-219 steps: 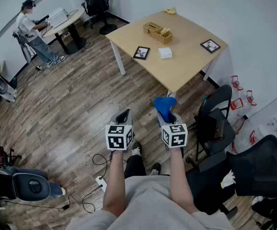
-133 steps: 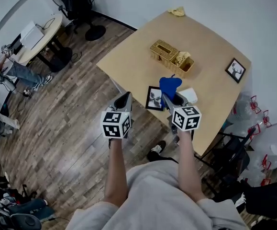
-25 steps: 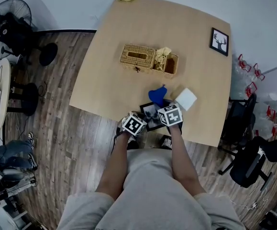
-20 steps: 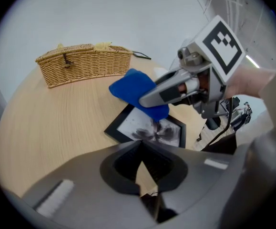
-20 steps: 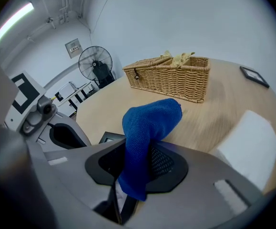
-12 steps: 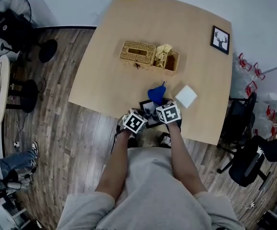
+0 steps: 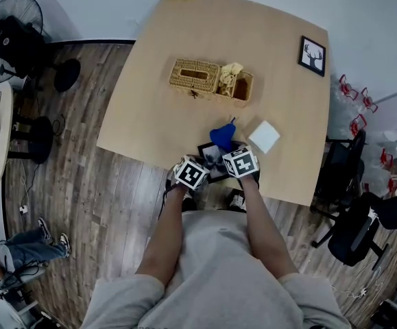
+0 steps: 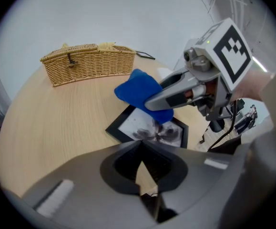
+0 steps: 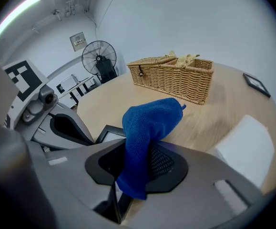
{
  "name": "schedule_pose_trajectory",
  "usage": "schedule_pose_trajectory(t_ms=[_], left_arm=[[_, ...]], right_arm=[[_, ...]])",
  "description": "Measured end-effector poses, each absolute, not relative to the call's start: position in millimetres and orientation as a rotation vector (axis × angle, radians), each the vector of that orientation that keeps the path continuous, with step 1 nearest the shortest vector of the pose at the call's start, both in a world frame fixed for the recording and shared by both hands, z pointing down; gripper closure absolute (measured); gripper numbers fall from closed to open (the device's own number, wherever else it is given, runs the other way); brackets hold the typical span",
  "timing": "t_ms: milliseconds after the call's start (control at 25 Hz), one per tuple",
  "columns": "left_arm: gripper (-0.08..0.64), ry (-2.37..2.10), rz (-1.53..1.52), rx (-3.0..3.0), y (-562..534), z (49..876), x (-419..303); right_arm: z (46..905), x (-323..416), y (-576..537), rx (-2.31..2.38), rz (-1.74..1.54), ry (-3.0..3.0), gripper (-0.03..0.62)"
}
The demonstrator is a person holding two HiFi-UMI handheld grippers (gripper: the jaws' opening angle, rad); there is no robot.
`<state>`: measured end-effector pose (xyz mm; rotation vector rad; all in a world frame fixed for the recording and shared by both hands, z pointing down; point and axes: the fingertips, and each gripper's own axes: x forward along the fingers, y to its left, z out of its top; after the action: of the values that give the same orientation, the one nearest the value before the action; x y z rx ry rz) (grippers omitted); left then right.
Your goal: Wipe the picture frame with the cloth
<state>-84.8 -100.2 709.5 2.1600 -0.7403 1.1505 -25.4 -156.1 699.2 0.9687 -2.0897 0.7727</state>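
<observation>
The right gripper [image 9: 137, 152] is clamped on the blue cloth [image 9: 148, 122], holding it over the picture frame [image 8: 138, 126]. The frame lies flat just past the left gripper [image 8: 140, 146], whose tips are closed on nothing. Only the left gripper view shows the frame's flower print.

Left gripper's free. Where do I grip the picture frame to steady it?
Likely the near-left black border of the picture frame, left gripper coming in low from the near edge of the table: it lies flat, and the cloth hangs over its far corner.
</observation>
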Motion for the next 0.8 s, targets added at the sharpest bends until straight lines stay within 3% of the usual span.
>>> schedule_pose_trajectory(t_ms=[800], left_arm=[[0.508,-0.747,1.168,2.165,-102,721,-92]], right_arm=[[704,-5,-115,0.893,0.746,-2.086,0.486]])
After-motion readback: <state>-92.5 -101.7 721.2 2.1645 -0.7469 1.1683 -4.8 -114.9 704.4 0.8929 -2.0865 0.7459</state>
